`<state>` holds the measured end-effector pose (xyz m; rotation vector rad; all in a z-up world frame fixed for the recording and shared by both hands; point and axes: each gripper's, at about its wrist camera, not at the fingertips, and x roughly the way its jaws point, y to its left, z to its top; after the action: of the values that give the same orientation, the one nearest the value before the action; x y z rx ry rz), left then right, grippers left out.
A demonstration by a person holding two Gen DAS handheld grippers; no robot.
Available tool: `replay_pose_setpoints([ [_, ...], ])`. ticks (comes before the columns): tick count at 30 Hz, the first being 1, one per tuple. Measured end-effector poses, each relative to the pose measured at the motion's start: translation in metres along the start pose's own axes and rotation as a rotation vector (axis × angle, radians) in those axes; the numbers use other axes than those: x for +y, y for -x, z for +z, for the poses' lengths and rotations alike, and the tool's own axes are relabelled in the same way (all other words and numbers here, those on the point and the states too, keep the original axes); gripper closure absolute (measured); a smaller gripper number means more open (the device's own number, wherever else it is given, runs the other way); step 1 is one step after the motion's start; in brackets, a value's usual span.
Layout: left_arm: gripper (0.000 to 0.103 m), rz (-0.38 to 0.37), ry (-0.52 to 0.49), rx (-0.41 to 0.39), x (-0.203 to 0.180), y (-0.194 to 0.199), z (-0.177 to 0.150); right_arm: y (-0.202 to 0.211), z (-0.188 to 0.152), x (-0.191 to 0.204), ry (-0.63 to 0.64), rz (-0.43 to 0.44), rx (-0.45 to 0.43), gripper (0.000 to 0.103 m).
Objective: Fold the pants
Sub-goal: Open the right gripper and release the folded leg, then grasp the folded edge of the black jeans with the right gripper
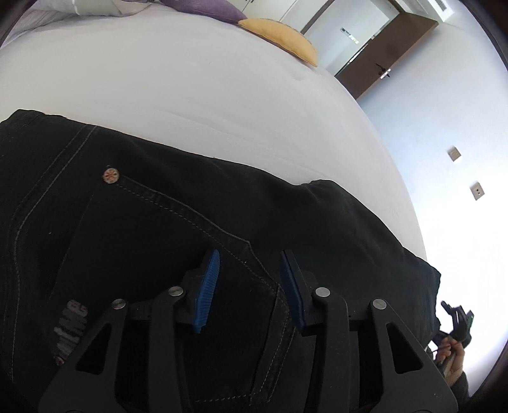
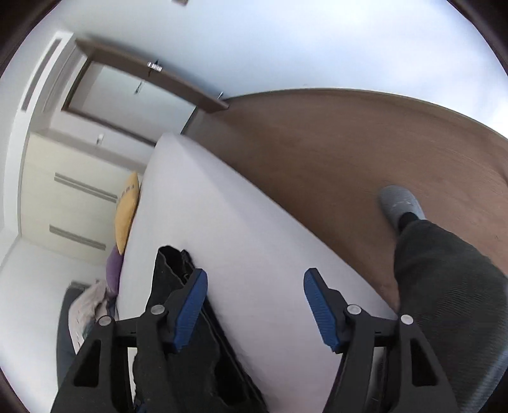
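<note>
Black jeans [image 1: 158,228] lie flat on the white bed [image 1: 190,79], back pocket and rivet facing up. My left gripper [image 1: 250,270] is open, its blue pads just above the pocket seam, holding nothing. In the right wrist view, my right gripper [image 2: 254,295] is open and empty above the bed's edge [image 2: 254,247]. The jeans' folded edge [image 2: 177,317] lies under and beside its left finger. The right gripper also shows at the far right of the left wrist view [image 1: 457,321], in a hand.
A yellow pillow [image 1: 279,36] and a purple pillow [image 1: 206,8] lie at the bed's far end. A brown door [image 1: 387,50] stands beyond. Wooden floor [image 2: 333,152] runs beside the bed, with the person's leg and grey shoe [image 2: 403,203] close by.
</note>
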<state>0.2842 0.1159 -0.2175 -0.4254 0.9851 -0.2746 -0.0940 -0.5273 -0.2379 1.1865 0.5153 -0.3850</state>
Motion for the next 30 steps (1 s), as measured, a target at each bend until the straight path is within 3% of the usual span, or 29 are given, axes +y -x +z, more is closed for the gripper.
replay_pose_setpoints([
  [3, 0.058, 0.049, -0.001, -0.008, -0.017, -0.012, 0.011, 0.049, -0.011, -0.018, -0.063, 0.069, -0.013, 0.033],
  [4, 0.051, 0.030, 0.001, -0.024, -0.027, -0.011, 0.013, 0.038, -0.033, 0.012, -0.067, 0.082, -0.007, 0.029],
  [8, 0.033, -0.056, -0.009, -0.061, -0.084, -0.010, 0.006, 0.036, -0.063, 0.024, -0.072, 0.143, 0.064, 0.025],
  [13, 0.031, -0.131, -0.110, 0.019, -0.154, -0.048, -0.009, -0.001, -0.103, 0.039, -0.096, 0.184, 0.194, 0.025],
  [15, 0.031, -0.139, -0.134, 0.050, -0.171, -0.064, -0.017, -0.010, -0.111, 0.040, -0.077, 0.181, 0.201, 0.025],
  [19, 0.031, -0.125, -0.121, 0.116, -0.181, -0.093, -0.026, -0.008, -0.103, 0.033, -0.125, 0.235, 0.182, 0.025],
  [21, 0.031, -0.117, -0.141, 0.105, -0.168, -0.076, -0.062, -0.010, -0.101, 0.032, -0.149, 0.273, 0.184, 0.025],
  [30, 0.031, -0.139, -0.104, 0.109, -0.148, -0.060, -0.088, -0.027, -0.100, 0.033, -0.230, 0.336, 0.142, 0.031],
])
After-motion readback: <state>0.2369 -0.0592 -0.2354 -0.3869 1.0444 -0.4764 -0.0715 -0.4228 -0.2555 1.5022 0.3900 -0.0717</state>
